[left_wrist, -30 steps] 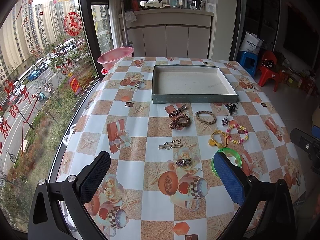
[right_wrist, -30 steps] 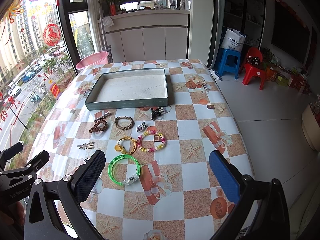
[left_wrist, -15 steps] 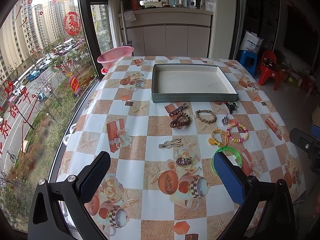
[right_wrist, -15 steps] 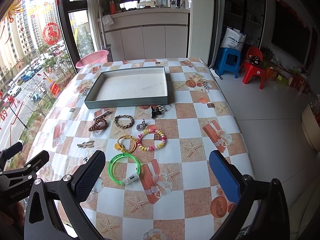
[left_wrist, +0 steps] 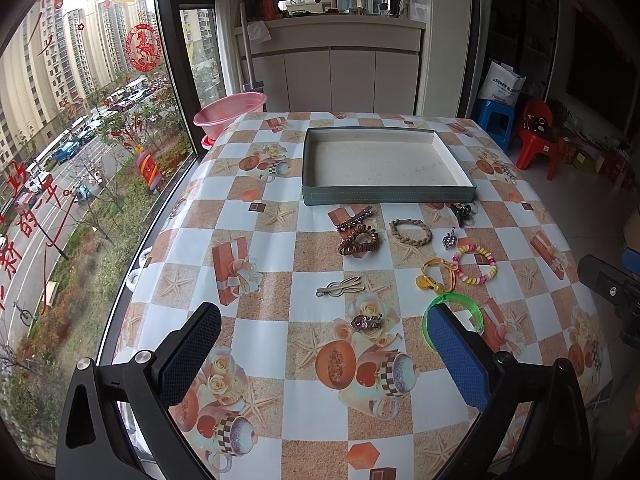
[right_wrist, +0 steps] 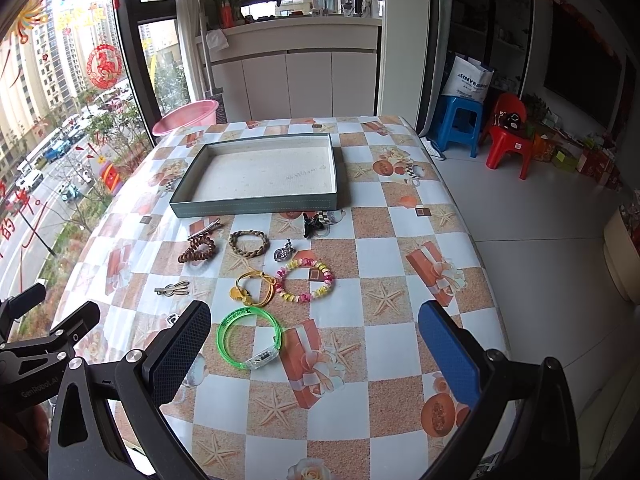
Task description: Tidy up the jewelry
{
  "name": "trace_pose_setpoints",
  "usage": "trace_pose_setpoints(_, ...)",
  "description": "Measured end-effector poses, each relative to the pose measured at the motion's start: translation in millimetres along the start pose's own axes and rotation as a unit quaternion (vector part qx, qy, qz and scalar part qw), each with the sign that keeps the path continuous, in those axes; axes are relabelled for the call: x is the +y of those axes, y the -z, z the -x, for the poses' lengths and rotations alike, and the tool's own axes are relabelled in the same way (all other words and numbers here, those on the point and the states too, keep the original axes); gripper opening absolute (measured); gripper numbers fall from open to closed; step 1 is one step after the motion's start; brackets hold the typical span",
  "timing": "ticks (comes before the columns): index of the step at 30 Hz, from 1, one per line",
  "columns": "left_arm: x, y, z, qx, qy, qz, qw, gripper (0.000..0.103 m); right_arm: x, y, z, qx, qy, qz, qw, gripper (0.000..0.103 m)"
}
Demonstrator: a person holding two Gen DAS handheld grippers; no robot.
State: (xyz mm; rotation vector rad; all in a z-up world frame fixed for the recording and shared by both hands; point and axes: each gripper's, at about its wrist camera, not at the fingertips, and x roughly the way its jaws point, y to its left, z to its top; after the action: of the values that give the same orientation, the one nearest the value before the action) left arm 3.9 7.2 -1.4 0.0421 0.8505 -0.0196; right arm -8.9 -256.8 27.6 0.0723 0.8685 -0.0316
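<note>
**Jewelry loose before tray**

Left gripper (left_wrist: 320,354) and right gripper (right_wrist: 316,350) both spread wide, holding nothing, above checkered tablecloth (right_wrist: 400,256). Green translucent plastic bangle (right_wrist: 249,337), pastel beaded bracelet (right_wrist: 305,279), braided tan cord bracelet (right_wrist: 248,243) scattered near shallow grey rectangular tray (right_wrist: 256,204).

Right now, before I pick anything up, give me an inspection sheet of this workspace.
Surface: table under a checked cloth printed with starfish and gifts.
Job's things: tray with nothing in it; green bracelet, beaded bracelet, yellow hair tie, braided bracelet, brown coil tie, heart pendant, hair clips and black clip, all lying on the cloth near the tray's front wall.
Clutter: pink basin at the far left corner.
Grippers: left hand-held gripper open, holding nothing; right hand-held gripper open, holding nothing.
Cables: nothing seen.
Surroundings: window on the left, blue stool, red chair.
</note>
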Motion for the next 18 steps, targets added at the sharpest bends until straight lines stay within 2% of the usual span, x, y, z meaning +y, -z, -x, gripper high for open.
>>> trace_pose_setpoints(18,0.3,1.3,-0.1,0.002,0.0,-0.001,1.0,0.103,0.2,-0.7,-0.3,0.002,0.001,-0.001,1.0,0.103)
